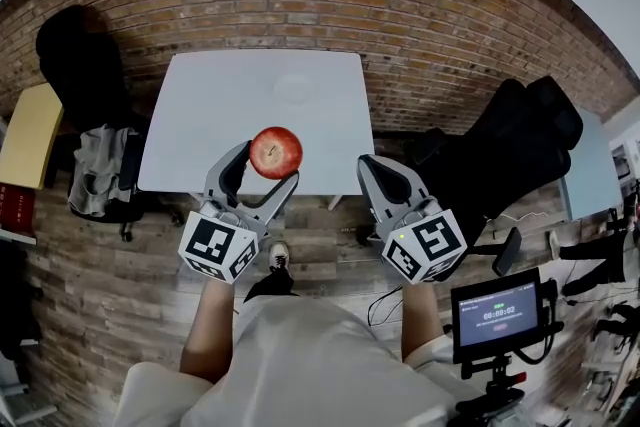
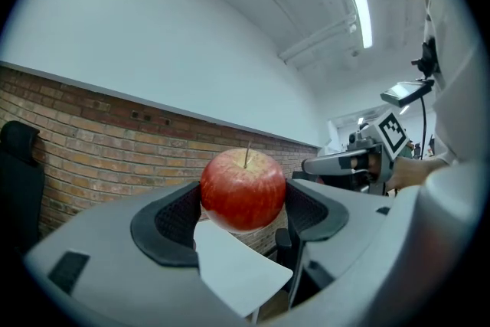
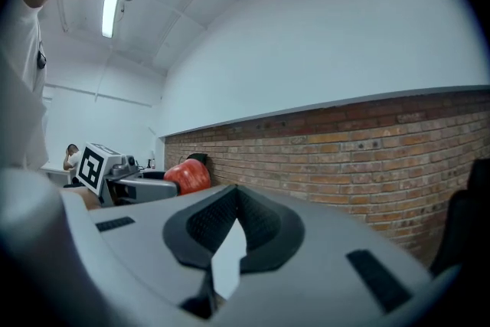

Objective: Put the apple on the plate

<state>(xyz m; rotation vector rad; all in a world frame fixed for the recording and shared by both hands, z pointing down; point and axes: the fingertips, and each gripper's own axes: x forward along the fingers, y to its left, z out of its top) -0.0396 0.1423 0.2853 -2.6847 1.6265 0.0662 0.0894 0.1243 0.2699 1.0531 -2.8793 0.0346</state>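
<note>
Left hand-held gripper [image 2: 243,209] clamps round red apple [image 1: 276,152], held aloft short of pale round plate [image 1: 295,88] on white desk [image 1: 215,125], likely for transfer. Right hand-held gripper [image 3: 231,218] closed, empty.

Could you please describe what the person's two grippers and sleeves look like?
Both the left gripper and right gripper have light grey bodies with curved jaws lined by black textured pads. Each carries a white cube printed with black square markers. The person wears a pale short-sleeved top.

The apple [image 1: 275,152] is red; plate [image 1: 294,89] and bench [image 1: 200,130] are white. The left hand-held gripper [image 1: 270,163] and right hand-held gripper [image 1: 367,163] are grey, with black-and-white square markers.
</note>
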